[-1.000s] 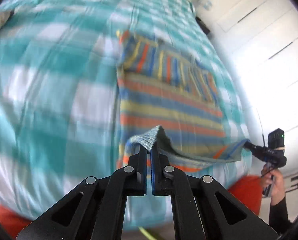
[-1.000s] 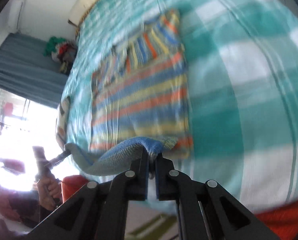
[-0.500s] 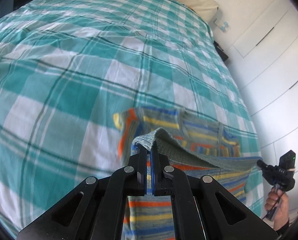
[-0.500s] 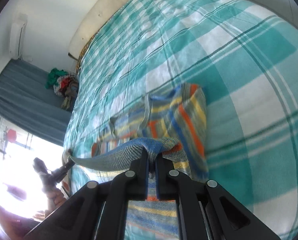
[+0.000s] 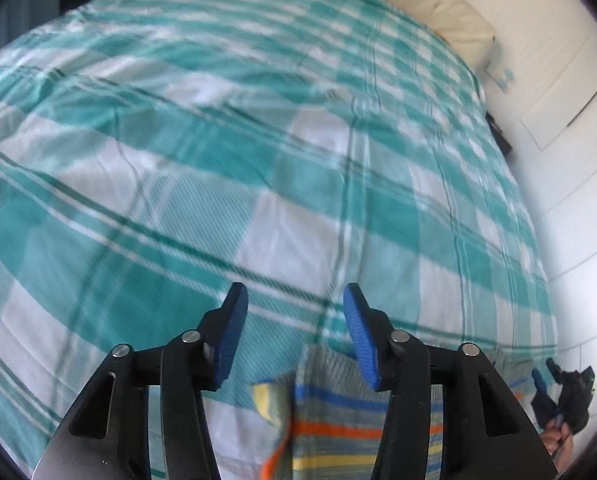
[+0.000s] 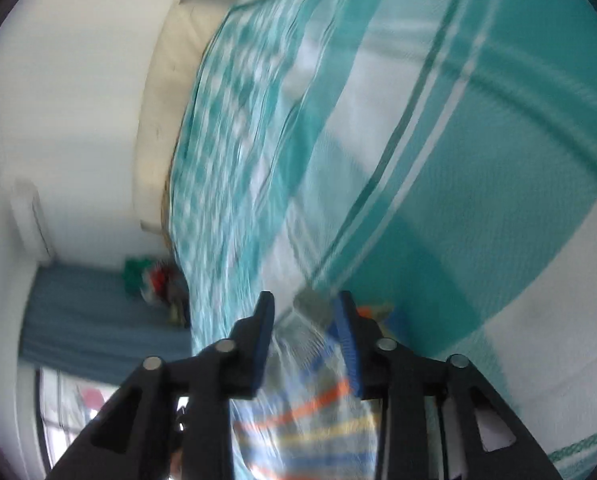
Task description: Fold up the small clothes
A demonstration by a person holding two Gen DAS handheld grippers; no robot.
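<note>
Striped garment (image 5: 338, 432) now free of both just-opened claws.

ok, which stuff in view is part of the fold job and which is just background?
Job:
- striped garment
- left gripper, jaws just opened, nothing between them
- right gripper, jaws just opened over the garment

Background:
- checked bedspread
- cream headboard
- clothes pile
- blue curtain

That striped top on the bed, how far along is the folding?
One fold looks done: the striped top lies doubled on the checked bedspread. Both the left gripper and right gripper have just been opening, and neither pinches the cloth now. Any further folds, or other clothes, are still to do; the frames show no finished stack.
</note>
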